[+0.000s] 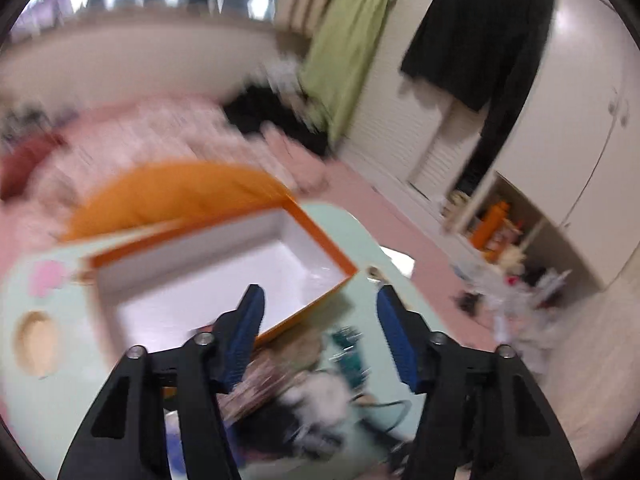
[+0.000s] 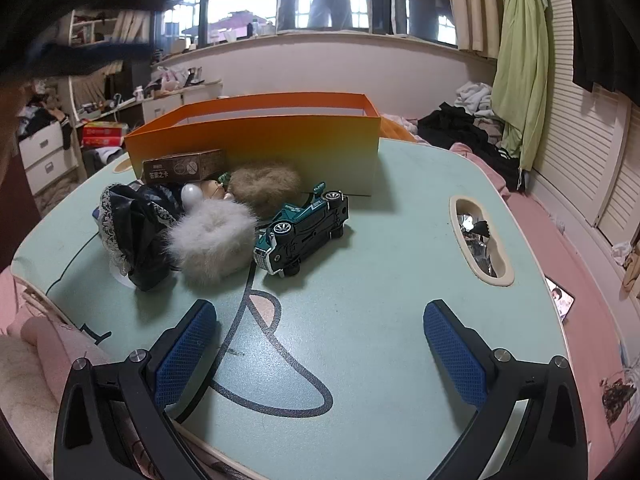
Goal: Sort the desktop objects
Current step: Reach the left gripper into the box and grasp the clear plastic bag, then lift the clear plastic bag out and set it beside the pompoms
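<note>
On the pale green table (image 2: 380, 264), the clutter sits at the left: a black lace-trimmed cloth (image 2: 132, 224), then a white fur scrunchie (image 2: 212, 240) touching it, with a small brown card box (image 2: 184, 168) and a tan fur scrunchie (image 2: 264, 188) behind. Just right of the white one, a teal toy car (image 2: 304, 228) lies tipped on its side, underside showing. The orange box (image 2: 260, 136) stands open behind them all; seen from the left wrist (a badly blurred view) its white inside (image 1: 224, 276) shows nothing in it. Further right, a beige-rimmed slot (image 2: 480, 236) in the table holds crumpled foil.

The left tool (image 1: 318, 308) hangs above the pile near the box's corner, jaws partly apart, nothing between them. The right tool (image 2: 320, 332) is spread wide and released, low over bare table, well short of the car.
</note>
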`<state>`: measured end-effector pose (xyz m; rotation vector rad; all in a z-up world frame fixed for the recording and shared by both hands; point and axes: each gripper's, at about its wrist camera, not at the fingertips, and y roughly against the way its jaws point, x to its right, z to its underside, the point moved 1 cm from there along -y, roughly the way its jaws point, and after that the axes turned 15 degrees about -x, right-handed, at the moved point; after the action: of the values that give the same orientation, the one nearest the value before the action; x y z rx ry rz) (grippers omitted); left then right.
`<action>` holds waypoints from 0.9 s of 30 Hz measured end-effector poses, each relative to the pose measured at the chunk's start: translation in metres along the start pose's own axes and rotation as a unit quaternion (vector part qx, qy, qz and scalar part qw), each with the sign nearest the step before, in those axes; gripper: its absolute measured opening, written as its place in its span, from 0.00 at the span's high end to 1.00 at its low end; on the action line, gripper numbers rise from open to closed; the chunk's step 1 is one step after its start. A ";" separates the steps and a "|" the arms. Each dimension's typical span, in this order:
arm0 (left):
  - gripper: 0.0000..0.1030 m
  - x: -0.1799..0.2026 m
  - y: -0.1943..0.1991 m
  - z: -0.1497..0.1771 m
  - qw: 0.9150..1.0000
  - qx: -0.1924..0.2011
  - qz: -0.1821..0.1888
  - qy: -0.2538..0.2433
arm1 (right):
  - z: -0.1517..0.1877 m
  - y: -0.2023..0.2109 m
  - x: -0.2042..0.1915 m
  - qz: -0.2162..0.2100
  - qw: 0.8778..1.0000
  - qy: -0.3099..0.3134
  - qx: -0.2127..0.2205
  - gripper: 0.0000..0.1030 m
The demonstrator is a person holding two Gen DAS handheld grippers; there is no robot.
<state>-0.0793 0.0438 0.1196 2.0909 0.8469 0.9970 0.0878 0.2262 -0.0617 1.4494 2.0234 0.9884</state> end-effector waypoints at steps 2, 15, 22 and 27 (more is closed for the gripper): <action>0.49 -0.016 -0.036 -0.031 0.996 -0.071 0.049 0.037 | -0.002 -0.001 0.001 0.000 1.000 0.000 0.000 0.00; 0.68 -0.026 -0.141 -0.063 0.977 -0.206 0.011 0.060 | -0.008 0.002 -0.002 -0.001 1.000 -0.001 0.000 0.00; 0.84 -0.039 -0.130 -0.062 0.978 -0.183 0.068 0.077 | -0.011 0.001 -0.003 -0.002 1.000 -0.001 0.001 0.00; 0.85 -0.053 -0.098 -0.061 0.984 -0.133 0.074 0.088 | -0.021 0.004 -0.007 -0.001 1.000 -0.001 0.001 0.00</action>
<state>-0.1821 0.0767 0.0523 1.8777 0.6089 1.3134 0.0776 0.2146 -0.0462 1.4486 2.0256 0.9844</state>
